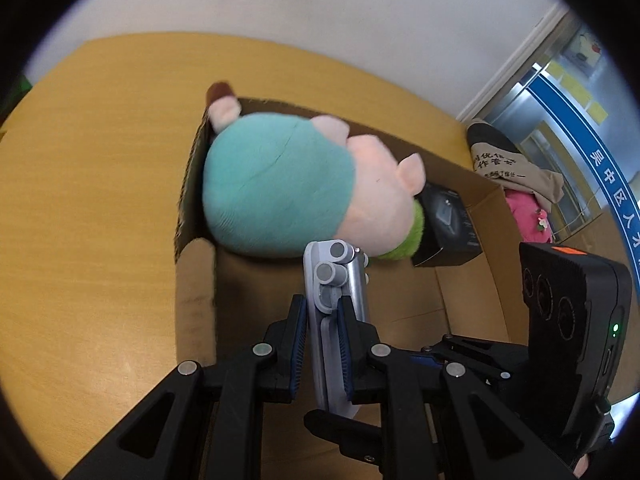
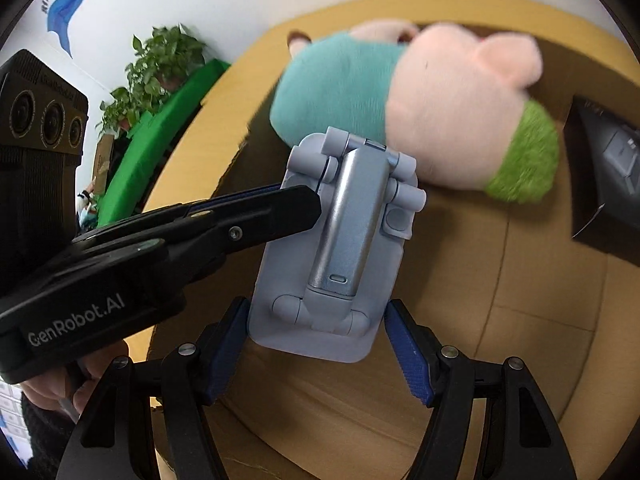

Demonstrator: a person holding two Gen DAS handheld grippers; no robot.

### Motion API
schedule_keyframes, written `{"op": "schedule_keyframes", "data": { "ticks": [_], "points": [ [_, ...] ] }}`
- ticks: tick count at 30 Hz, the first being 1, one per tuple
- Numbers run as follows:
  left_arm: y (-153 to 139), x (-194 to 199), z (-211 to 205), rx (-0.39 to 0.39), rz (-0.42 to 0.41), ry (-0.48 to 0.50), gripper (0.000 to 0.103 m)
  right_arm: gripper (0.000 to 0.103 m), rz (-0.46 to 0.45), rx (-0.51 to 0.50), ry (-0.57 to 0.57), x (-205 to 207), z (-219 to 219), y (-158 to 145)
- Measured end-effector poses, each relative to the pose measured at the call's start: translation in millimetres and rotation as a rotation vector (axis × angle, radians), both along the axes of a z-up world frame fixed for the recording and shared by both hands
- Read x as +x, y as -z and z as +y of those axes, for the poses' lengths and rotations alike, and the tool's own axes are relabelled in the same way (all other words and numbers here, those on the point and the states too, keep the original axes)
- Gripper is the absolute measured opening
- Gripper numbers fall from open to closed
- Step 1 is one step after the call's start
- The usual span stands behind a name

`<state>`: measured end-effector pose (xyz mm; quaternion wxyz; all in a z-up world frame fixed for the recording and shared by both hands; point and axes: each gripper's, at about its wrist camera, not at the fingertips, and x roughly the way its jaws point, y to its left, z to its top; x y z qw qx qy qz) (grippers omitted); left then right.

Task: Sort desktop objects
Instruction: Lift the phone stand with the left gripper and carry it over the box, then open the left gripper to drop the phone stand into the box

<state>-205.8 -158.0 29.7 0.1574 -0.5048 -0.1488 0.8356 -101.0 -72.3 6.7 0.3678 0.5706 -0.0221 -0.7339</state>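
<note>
My left gripper (image 1: pixel 323 334) pinches the phone stand (image 2: pixel 340 248) over the box (image 1: pixel 472 312); my right gripper (image 2: pixel 316 354) gapes around it. Plush (image 1: pixel 280 184) and black carton (image 1: pixel 448 224), at twelve o'clock, are already boxed.

plush toy (image 1: pixel 280 184) in box (image 1: pixel 196 280), phone stand (image 2: pixel 336 240) above

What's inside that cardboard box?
The brown cardboard box holds a pink pig plush in a teal shirt and a black carton. The plush hides the floor beneath it.
</note>
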Motion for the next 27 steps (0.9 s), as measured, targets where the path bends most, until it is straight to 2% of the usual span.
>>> {"op": "schedule_keyframes", "data": {
  "ticks": [5, 8, 11, 13, 14, 15, 16, 17, 18, 20, 22, 23, 26, 27],
  "points": [
    [6, -6, -2, -0.019, -0.037, -0.007, 0.015, 0.075, -0.041, 0.015, -0.01, -4, -4, 7],
    [7, -8, 2, -0.06, -0.049, -0.019, 0.015, 0.077, -0.048, -0.011, -0.026, -4, -4, 7],
    [-7, 1, 2, -0.123, -0.011, -0.048, 0.015, 0.094, 0.029, 0.013, -0.026, 1, 5, -8],
    [-24, 16, 5, -0.191, 0.062, -0.074, 0.015, 0.094, 0.131, 0.013, 0.011, 19, 30, -29],
    [-38, 30, 8, -0.232, 0.126, -0.088, 0.016, 0.095, 0.165, 0.001, 0.033, 26, 43, -38],
    [-48, 42, 11, -0.253, 0.174, -0.095, 0.028, 0.098, 0.205, -0.007, 0.064, 36, 59, -46],
    [-59, 57, 13, -0.268, 0.228, -0.106, 0.049, 0.1, 0.251, -0.009, 0.099, 47, 76, -56],
    [-71, 77, 18, -0.278, 0.291, -0.131, 0.062, 0.103, 0.291, -0.004, 0.128, 57, 90, -64],
    [-79, 92, 22, -0.279, 0.335, -0.157, 0.083, 0.103, 0.343, 0.009, 0.162, 70, 107, -72],
    [-92, 126, 31, -0.212, 0.416, -0.175, 0.083, 0.103, 0.446, 0.052, 0.212, 88, 122, -87],
    [-97, 150, 40, -0.145, 0.448, -0.164, 0.083, 0.103, 0.547, 0.114, 0.253, 112, 145, -95],
    [-98, 164, 46, -0.134, 0.464, -0.166, 0.083, 0.103, 0.561, 0.125, 0.261, 119, 156, -96],
    [-101, 186, 68, -0.192, 0.497, -0.189, 0.083, 0.102, 0.554, 0.122, 0.272, 130, 168, -99],
    [-100, 190, 75, -0.216, 0.493, -0.19, 0.083, 0.099, 0.564, 0.126, 0.27, 136, 173, -99]
  ]
}}
